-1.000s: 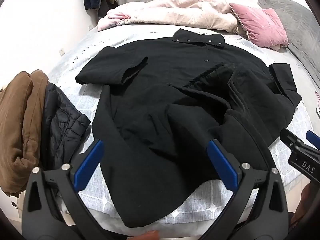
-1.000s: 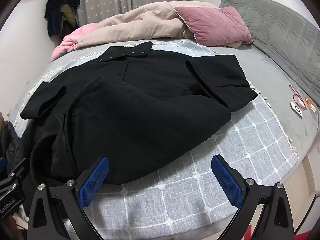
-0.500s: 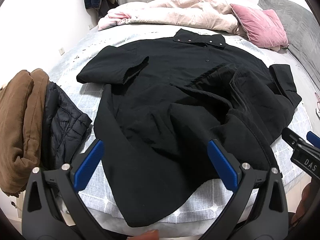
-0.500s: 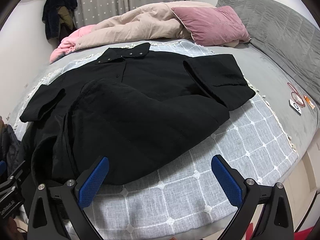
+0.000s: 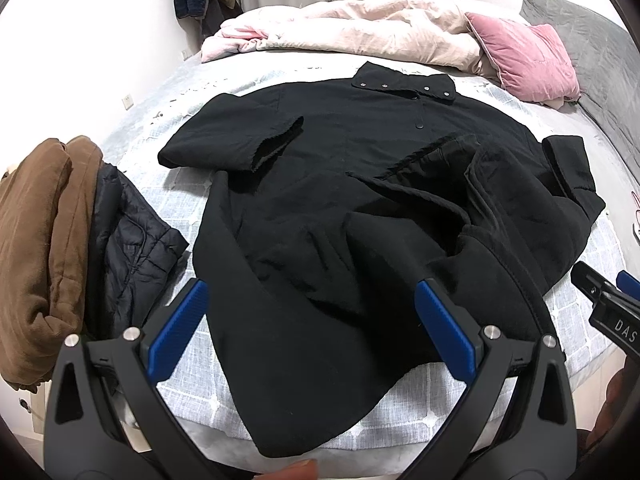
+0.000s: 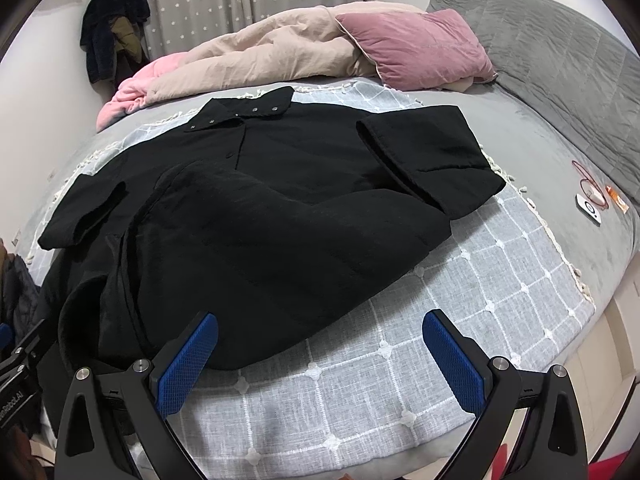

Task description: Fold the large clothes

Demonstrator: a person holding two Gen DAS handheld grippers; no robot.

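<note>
A large black coat (image 5: 360, 208) lies spread on the bed, collar at the far side, both sleeves folded inward, its right front panel rumpled and partly turned over. The same coat (image 6: 260, 216) fills the left and middle of the right wrist view. My left gripper (image 5: 312, 324) is open, hovering over the coat's near hem with nothing between its blue pads. My right gripper (image 6: 320, 360) is open too, above the checked bedspread (image 6: 460, 300) just past the coat's lower right edge. The right gripper's tip (image 5: 608, 304) shows at the right edge of the left wrist view.
A brown garment (image 5: 36, 240) and a black puffer jacket (image 5: 128, 236) are stacked at the bed's left edge. A beige-pink duvet (image 6: 248, 60), a pink pillow (image 6: 416, 48) and a grey headboard (image 6: 552, 64) lie beyond. Small items (image 6: 592, 200) rest on the right.
Both grippers have drifted slightly; the coat sits a little lower and closer in the views. Nothing has been gripped, and the coat's shape is unchanged.
</note>
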